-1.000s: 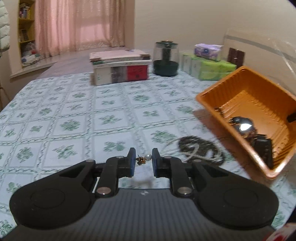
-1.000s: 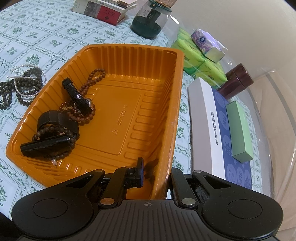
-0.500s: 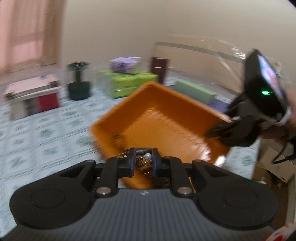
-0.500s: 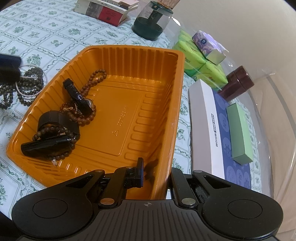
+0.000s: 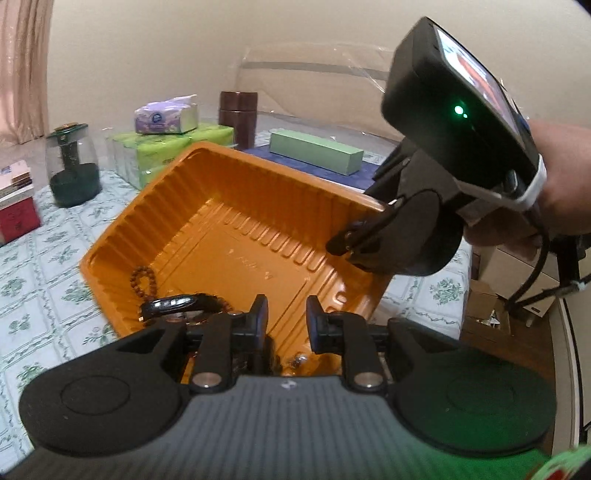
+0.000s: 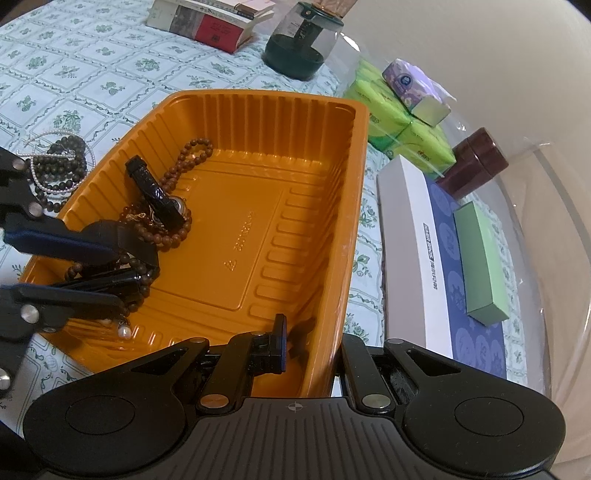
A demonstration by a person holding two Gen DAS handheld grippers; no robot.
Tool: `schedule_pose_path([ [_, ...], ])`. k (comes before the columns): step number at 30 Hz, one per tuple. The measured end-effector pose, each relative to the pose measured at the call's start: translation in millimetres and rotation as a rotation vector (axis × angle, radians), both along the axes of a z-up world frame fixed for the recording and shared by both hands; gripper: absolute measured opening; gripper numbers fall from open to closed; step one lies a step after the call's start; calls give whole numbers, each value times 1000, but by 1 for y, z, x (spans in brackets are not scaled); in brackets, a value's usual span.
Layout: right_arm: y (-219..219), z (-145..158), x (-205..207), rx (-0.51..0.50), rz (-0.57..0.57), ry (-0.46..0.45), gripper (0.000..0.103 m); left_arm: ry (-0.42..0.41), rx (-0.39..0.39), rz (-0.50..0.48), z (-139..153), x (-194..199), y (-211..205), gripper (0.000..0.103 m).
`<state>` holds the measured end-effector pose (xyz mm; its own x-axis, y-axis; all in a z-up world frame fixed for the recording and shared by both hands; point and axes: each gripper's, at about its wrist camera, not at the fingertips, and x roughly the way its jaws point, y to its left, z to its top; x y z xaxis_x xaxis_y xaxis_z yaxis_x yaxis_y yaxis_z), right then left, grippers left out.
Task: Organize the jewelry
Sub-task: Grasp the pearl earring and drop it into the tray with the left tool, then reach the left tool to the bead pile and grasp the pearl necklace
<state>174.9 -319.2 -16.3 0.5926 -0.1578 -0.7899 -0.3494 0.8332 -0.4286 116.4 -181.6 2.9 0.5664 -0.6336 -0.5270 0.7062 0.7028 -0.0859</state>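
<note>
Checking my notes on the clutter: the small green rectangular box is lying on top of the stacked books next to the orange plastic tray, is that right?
Not quite. The small green rectangular box lies on the flat white-and-blue box beside the orange plastic tray, not on the books. The right wrist view shows it.

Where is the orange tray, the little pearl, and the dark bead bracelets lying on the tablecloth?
orange tray [image 6: 314, 206], right wrist view, bare ribbed floor.
pearl [image 6: 124, 331], right wrist view, the round white bead inside the tray's near wall.
dark bead bracelets [image 6: 70, 162], right wrist view, beads of the pile left of the tray.
</note>
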Motion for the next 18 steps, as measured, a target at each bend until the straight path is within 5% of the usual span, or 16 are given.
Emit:
schedule_pose_path([
  [6,-1,-1,0,0,0,-1,9,-23,7,105,1,-5,40,25],
  [18,-2,0,0,2,-2,1,9,10,90,462,-15,-13,160,30],
])
